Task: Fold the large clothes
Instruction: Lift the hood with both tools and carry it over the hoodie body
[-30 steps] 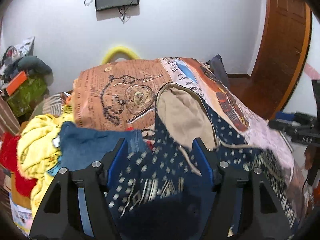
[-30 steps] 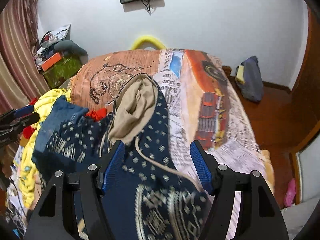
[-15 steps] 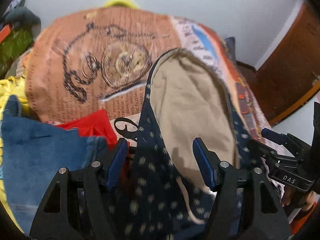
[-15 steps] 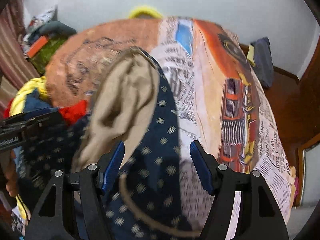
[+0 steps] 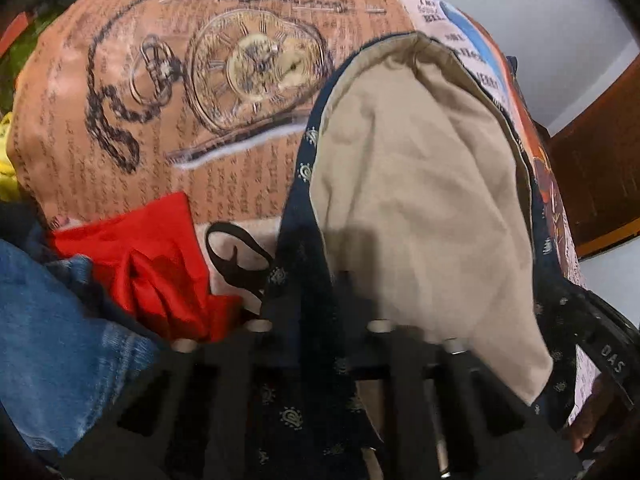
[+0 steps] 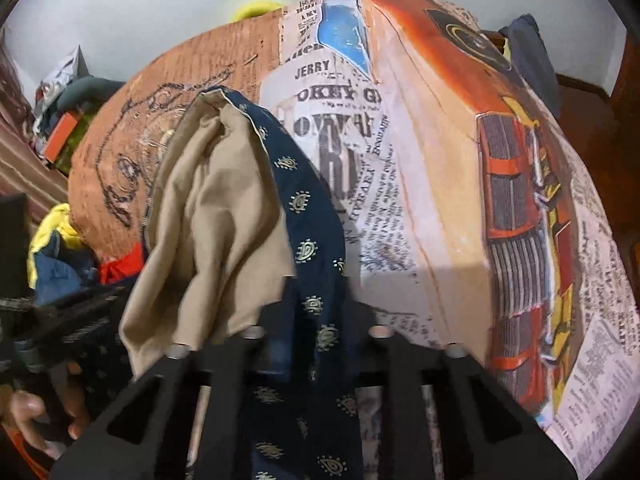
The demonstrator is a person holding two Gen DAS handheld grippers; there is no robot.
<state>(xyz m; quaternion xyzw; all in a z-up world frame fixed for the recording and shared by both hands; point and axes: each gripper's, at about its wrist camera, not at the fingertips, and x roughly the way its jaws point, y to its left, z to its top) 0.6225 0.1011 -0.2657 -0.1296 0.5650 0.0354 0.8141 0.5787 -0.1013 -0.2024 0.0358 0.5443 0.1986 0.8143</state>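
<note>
A navy patterned hooded garment (image 5: 304,288) with a beige hood lining (image 5: 420,184) lies on the printed bedspread (image 5: 160,120). My left gripper (image 5: 316,320) is shut on the navy cloth beside the hood. In the right wrist view the same garment (image 6: 308,248) shows its beige lining (image 6: 216,216) to the left. My right gripper (image 6: 316,320) is shut on the navy edge of it. Both grippers' fingertips are buried in the fabric.
A red cloth (image 5: 148,256) and blue jeans (image 5: 60,340) lie at the left, with yellow clothing (image 6: 52,232) behind. The bedspread (image 6: 460,160) reaches to the right edge of the bed. The other gripper (image 5: 600,352) shows at the right.
Both grippers moved forward and down onto the garment and closed on the navy cloth at either side of the hood. The cameras are now closer to the bed.
</note>
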